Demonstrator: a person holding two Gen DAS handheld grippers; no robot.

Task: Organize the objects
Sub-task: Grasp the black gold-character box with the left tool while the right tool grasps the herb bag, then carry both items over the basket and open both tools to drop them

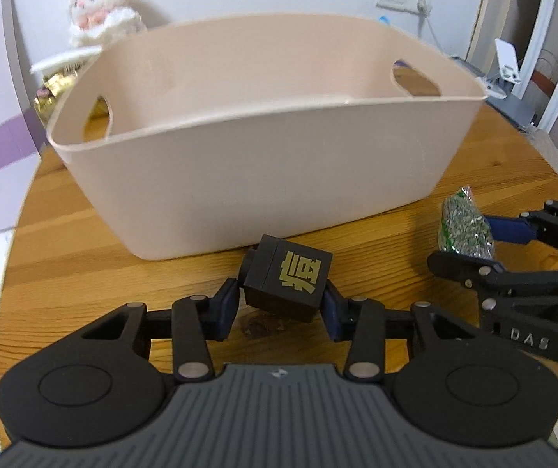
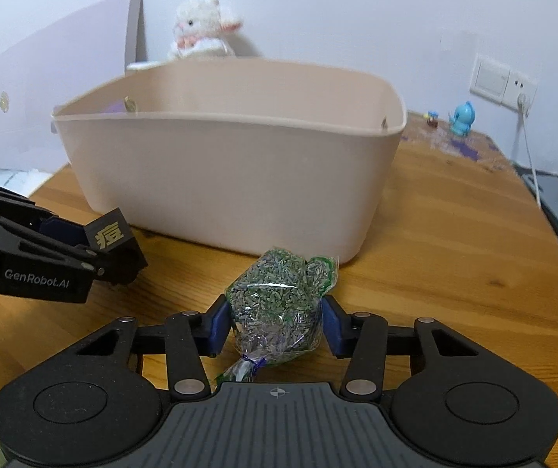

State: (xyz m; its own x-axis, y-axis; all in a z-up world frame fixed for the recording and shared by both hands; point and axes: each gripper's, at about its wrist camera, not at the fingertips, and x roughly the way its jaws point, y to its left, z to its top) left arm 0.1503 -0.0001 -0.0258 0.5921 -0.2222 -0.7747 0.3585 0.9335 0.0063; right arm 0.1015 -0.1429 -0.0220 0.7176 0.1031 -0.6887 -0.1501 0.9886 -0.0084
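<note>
Nearest us, our left gripper (image 1: 281, 304) has its pads closed against both sides of one black cube box (image 1: 286, 282) with a gold character, tilted, low over the wooden table (image 1: 84, 265). It looks rigid and light, so we judge the flat side faces the right hold. Our right gripper (image 2: 275, 321) is pinched on one clear sachet of dried green-grey bits (image 2: 279, 300), just in front of the bin. It's soft, crinkly, probably slippery; we'd hold the fat middle, not the tied neck. Beyond: one empty-looking beige plastic bin (image 2: 232, 179) with two handle slots. Farther back: one white plush lamb (image 2: 201, 27), one blue figurine (image 2: 463, 119).
</note>
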